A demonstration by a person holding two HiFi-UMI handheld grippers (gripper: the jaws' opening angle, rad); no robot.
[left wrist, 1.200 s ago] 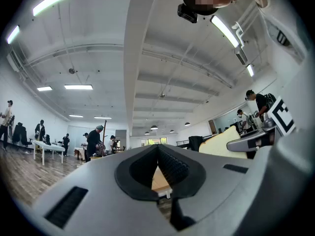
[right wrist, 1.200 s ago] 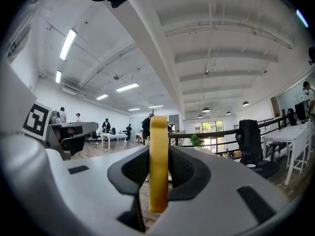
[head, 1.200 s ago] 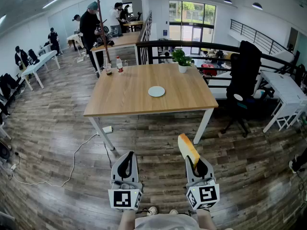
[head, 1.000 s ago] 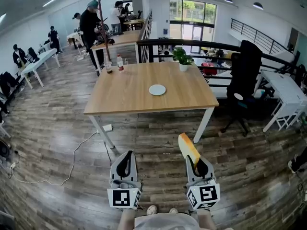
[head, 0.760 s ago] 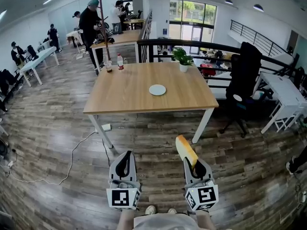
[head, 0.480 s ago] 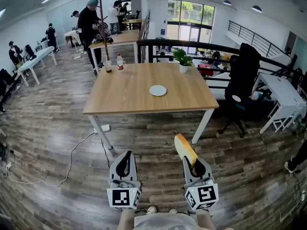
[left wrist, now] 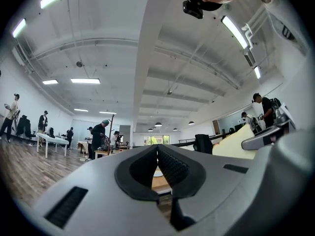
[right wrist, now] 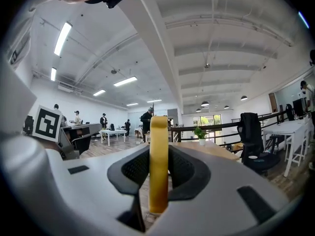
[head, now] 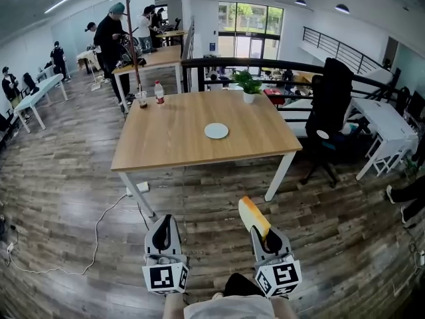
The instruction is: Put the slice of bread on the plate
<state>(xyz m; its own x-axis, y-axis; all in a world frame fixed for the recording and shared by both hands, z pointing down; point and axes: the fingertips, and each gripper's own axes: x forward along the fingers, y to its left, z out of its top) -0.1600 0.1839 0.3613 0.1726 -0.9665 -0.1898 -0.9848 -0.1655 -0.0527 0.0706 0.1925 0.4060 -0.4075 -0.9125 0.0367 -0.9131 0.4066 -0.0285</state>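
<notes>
While my right gripper (head: pixel 267 239) has its jaws clamped on the slice of bread (head: pixel 253 215), holding it upright on edge above the wooden floor (head: pixel 73 198), my left gripper (head: pixel 164 234) hangs beside it, jaws closed together on nothing. I see the white plate (head: pixel 216 131) well ahead, near the middle of the wooden table (head: pixel 166 145).
</notes>
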